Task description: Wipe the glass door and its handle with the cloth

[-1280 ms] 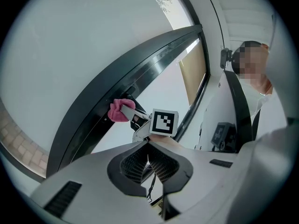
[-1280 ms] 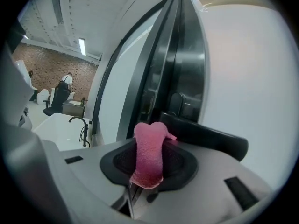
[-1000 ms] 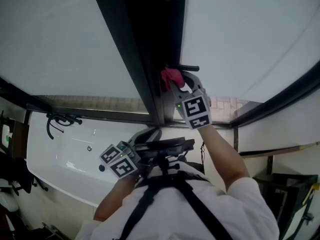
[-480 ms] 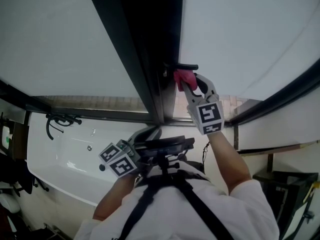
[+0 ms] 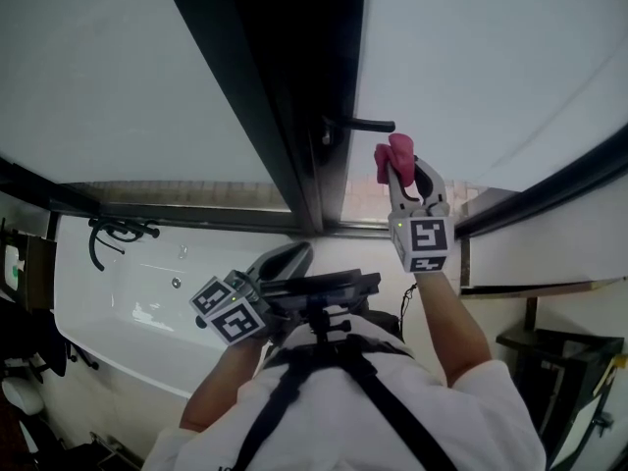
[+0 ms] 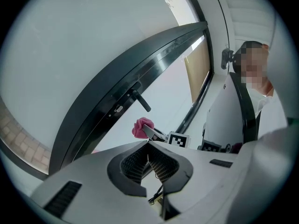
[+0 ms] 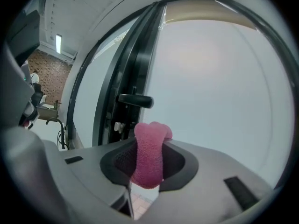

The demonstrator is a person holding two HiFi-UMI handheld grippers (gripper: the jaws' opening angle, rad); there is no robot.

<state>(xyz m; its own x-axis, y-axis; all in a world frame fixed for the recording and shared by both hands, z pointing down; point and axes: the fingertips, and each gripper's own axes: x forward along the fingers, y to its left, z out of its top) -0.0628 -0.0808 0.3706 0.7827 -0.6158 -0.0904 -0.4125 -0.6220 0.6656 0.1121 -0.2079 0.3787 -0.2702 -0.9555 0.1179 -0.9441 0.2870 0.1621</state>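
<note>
Head view with both gripper views. The dark door frame (image 5: 294, 96) runs between two pale panes; the glass door (image 5: 491, 67) lies to its right, a second pane (image 5: 98, 67) to its left. The black lever handle (image 5: 365, 125) projects from the frame edge over the glass. Below the panes, at lower left, are a white tub (image 5: 137, 332) and a dark tap fitting (image 5: 118, 232) on its rim. Nothing stands between the cloth and the handle.

The pink cloth (image 5: 394, 150) is bunched between the jaws of the right gripper (image 5: 394, 168), which are closed on it so that a rounded wad protrudes past the tips. The cloth sits just below the free end of the handle, apart from it; contact with the glass cannot be judged. The right forearm (image 5: 442, 322) is raised and stretched towards the door, the marker cube (image 5: 424, 243) facing the camera.

The left gripper (image 6: 148, 147) has its jaws pressed together with nothing between them. It is held low, the arm bent, close to the chest and just beside the dark harness mount (image 5: 324, 287), pointing up towards the frame.
</note>
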